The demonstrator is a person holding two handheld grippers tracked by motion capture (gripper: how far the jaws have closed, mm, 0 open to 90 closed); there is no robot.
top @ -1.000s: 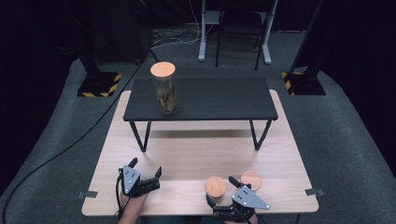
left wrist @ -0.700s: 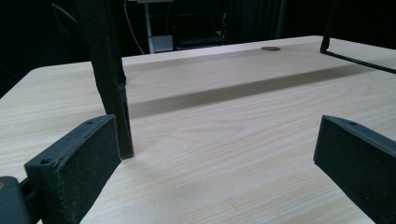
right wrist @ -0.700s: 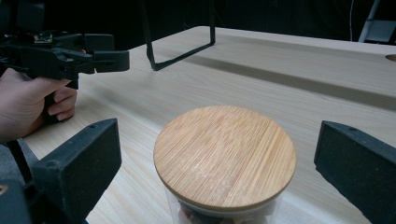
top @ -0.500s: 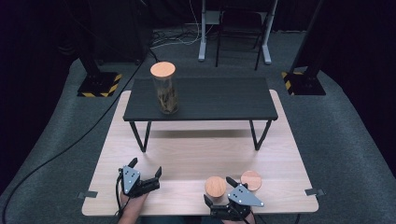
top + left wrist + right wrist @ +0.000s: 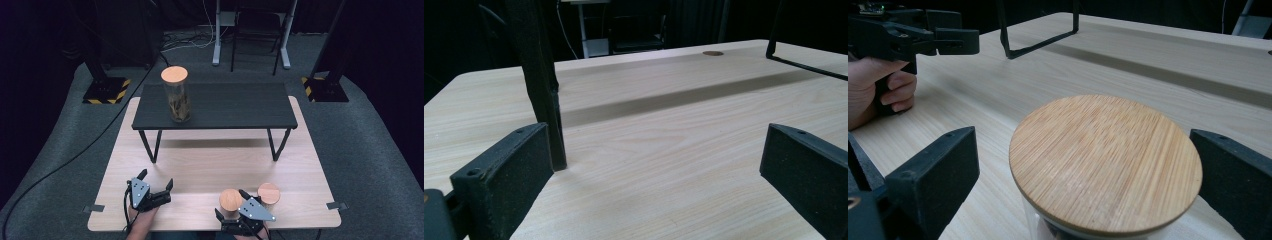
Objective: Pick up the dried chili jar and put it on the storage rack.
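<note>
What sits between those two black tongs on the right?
A round bamboo lid on a clear glass jar sits between the right tongs' black pads, gaps on both sides, seen in the right gripper view.

No readable text, label, brand, number or sign appears on anything in these views.

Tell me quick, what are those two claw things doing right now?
Left gripper: open, empty, resting low over the wooden table.
Right gripper: open, its jaws have just been closing around the bamboo-lidded jar, pads not yet touching it.
</note>
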